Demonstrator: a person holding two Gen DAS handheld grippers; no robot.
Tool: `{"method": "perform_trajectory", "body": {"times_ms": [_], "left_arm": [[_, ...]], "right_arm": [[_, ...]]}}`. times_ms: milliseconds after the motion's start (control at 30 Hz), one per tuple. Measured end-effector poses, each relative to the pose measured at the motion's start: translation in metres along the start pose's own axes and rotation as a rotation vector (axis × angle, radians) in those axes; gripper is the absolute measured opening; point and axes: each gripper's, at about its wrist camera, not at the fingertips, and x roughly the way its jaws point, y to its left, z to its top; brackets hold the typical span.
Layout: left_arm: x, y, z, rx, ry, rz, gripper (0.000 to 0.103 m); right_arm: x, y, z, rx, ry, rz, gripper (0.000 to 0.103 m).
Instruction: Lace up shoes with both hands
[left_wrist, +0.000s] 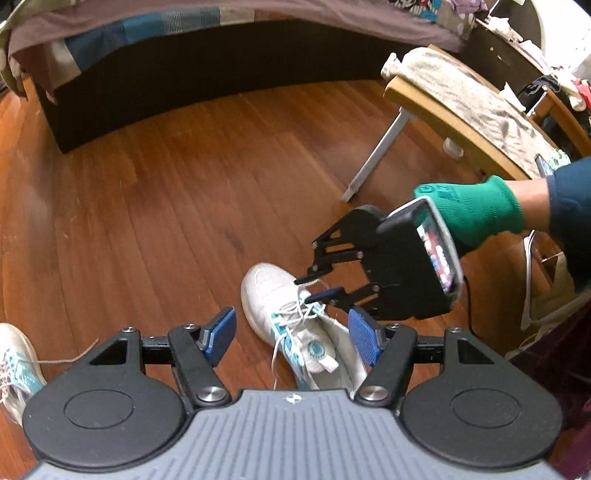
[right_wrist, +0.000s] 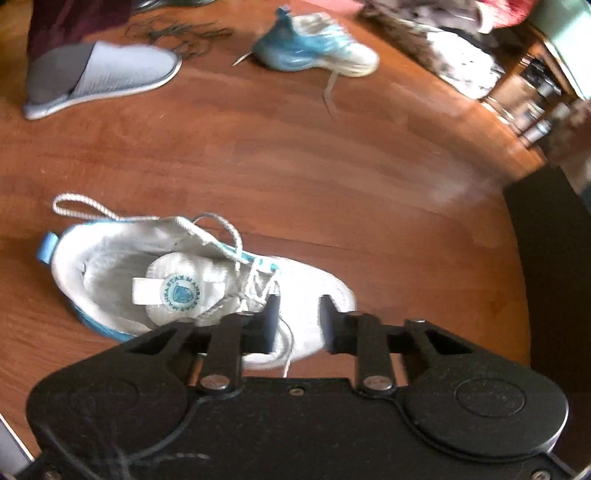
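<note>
A white shoe (left_wrist: 273, 295) with teal trim lies on the wooden floor, its laces (left_wrist: 301, 312) loose over the tongue. My left gripper (left_wrist: 295, 334) hovers just above its collar, blue pads (left_wrist: 221, 332) wide apart and holding nothing. My right gripper (left_wrist: 317, 287), held by a green-gloved hand (left_wrist: 476, 210), points down at the lace area. In the right wrist view the shoe (right_wrist: 122, 266) shows its opening and round tongue label. The right gripper (right_wrist: 299, 319) stands over the toe with a clear gap, a lace strand (right_wrist: 286, 341) running beneath it unpinched.
The second shoe (left_wrist: 14, 362) (right_wrist: 317, 48) lies apart on the floor, lace trailing. A grey slipper (right_wrist: 99, 74) sits by a person's dark-trousered leg. A dark bed base (left_wrist: 184, 85), a towel-covered wooden stool (left_wrist: 461, 99) and black furniture (right_wrist: 554, 277) border the floor.
</note>
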Motion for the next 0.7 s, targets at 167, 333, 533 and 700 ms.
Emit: {"method": "perform_trajectory", "body": {"times_ms": [167, 333, 533, 700], "left_arm": [[0.004, 0.007, -0.003, 0.005, 0.019, -0.007, 0.066], [0.005, 0.009, -0.002, -0.004, 0.013, -0.017, 0.066], [0.003, 0.004, -0.004, -0.002, 0.005, -0.023, 0.066], [0.004, 0.003, -0.002, -0.004, 0.004, -0.015, 0.066]], "right_arm": [[0.016, 0.009, -0.003, -0.121, 0.039, 0.048, 0.019], [0.02, 0.008, -0.004, -0.154, 0.057, 0.052, 0.019], [0.029, 0.01, -0.002, -0.207, 0.066, 0.06, 0.017], [0.032, 0.013, 0.001, -0.239, 0.046, 0.064, 0.017]]}}
